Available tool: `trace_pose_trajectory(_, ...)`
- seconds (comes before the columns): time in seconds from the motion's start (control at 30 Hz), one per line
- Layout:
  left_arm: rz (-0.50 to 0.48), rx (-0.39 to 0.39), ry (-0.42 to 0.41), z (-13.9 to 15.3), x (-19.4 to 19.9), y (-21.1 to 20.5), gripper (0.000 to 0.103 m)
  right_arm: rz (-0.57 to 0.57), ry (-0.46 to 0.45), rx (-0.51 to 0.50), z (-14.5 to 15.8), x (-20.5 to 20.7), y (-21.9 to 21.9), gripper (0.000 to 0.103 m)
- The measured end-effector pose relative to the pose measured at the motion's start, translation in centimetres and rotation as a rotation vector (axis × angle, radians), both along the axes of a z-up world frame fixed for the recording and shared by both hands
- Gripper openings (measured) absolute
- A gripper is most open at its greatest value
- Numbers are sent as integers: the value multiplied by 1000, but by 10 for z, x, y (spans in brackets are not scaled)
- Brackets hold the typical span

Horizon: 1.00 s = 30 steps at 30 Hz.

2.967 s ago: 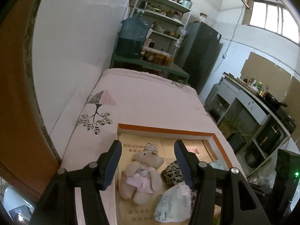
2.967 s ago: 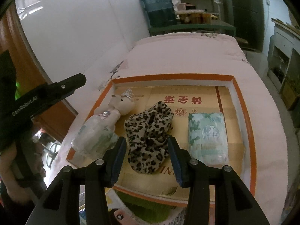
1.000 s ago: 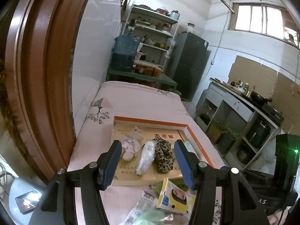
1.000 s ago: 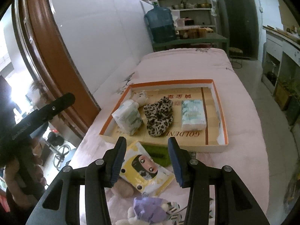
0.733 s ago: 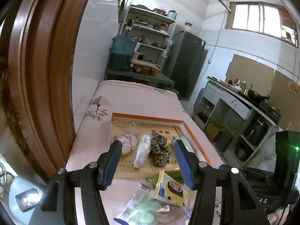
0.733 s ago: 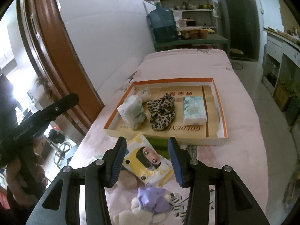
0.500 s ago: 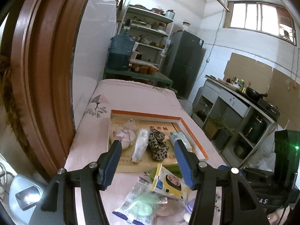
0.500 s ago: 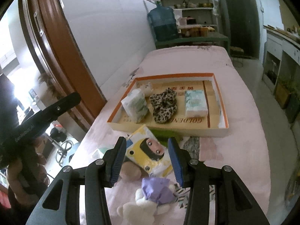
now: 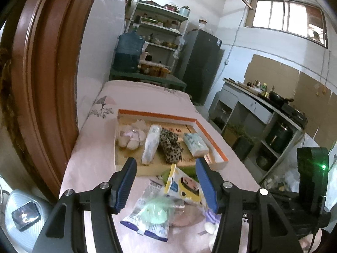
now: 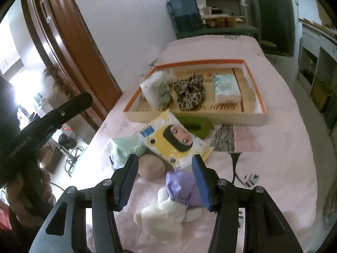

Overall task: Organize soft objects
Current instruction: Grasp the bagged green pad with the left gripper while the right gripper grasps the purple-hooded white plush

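Reading "GOLDEN" upside down on tray (image 10: pixel 242 119), right hand-held gripper (image 10: pixel 165 181) just widening, empty, left hand-held gripper (image 9: pixel 166 182) spread

In the left wrist view, the white plush toy (image 9: pixel 210 228) shows only as a scrap of fur and purple cloth behind the claw's right finger. The green pouch (image 9: pixel 187 171) is mostly covered by the yellow packet (image 9: pixel 185 187). The small pale bear (image 10: pixel 171 73) in the box (image 10: pixel 258 117) is nearly hidden behind the wrapped tissue pack (image 10: pixel 157 90) in the right wrist view. The print on the box floor is partly covered. The jars on the far shelf (image 9: pixel 160 42) are too small to identify.
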<state>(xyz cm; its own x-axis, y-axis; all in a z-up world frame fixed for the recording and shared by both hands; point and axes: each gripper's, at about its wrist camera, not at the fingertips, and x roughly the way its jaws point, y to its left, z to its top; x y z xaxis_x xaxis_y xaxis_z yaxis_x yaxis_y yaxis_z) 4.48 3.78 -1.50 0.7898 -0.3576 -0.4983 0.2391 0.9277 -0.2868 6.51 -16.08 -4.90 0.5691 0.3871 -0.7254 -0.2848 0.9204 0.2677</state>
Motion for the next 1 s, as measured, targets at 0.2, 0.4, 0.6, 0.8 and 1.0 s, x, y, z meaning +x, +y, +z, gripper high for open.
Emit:
trace_pose_trajectory(0.2,-36,4,26,-16,0,-3,58,-1,29,-11,-16,-2,1,61)
trace_pose_trajectory(0.4,-60,13,58,-38,6,-6,58,-11,53,-8,-28,-2,-2,61)
trace_pose_trajectory(0.6,-64,21,86,-52,11,-9,58,-19,68,-3,-35,1,-5,61)
trace_pose_trajectory(0.8,-69,26,108,-62,16,-11,58,-20,86,0,-41,2,-5,62)
trace_pose_trajectory(1.0,-65,21,126,-72,19,-8,58,-20,111,-13,-51,2,-3,68)
